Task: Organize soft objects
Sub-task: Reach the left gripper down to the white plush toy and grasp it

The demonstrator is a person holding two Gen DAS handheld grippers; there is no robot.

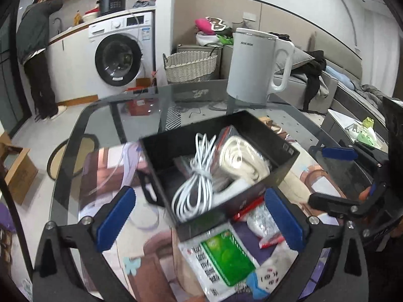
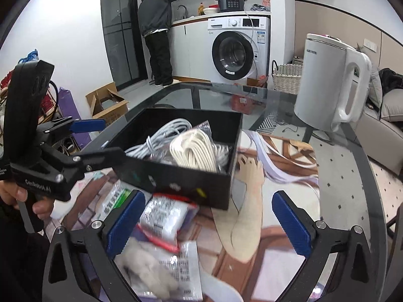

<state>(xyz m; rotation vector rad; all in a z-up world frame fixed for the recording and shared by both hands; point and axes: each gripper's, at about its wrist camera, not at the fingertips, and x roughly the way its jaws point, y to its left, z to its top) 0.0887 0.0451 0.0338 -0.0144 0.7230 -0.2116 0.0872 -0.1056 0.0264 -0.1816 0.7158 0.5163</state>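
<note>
A black open box (image 1: 277,136) stands on the glass table and holds a tied white cable bundle (image 1: 199,176) and a bagged cream cable coil (image 1: 241,161). My left gripper (image 1: 200,217) is open, its blue pads either side of the box's near corner without pressing on it. In front of the box lie a green-labelled tissue pack (image 1: 224,256) and a red-sealed zip bag (image 1: 262,221). My right gripper (image 2: 209,226) is open above the zip bag (image 2: 163,216), just short of the box (image 2: 189,183), with nothing gripped. A blurred beige soft thing (image 2: 146,264) lies under its left finger.
A white kettle (image 1: 254,63) stands at the table's far side. A printed mat (image 2: 277,176) covers the glass table (image 2: 352,176). A person (image 2: 156,25) stands at the counter beside a washing machine (image 2: 236,50). A wicker basket (image 1: 190,65) and a sofa (image 1: 325,80) lie beyond.
</note>
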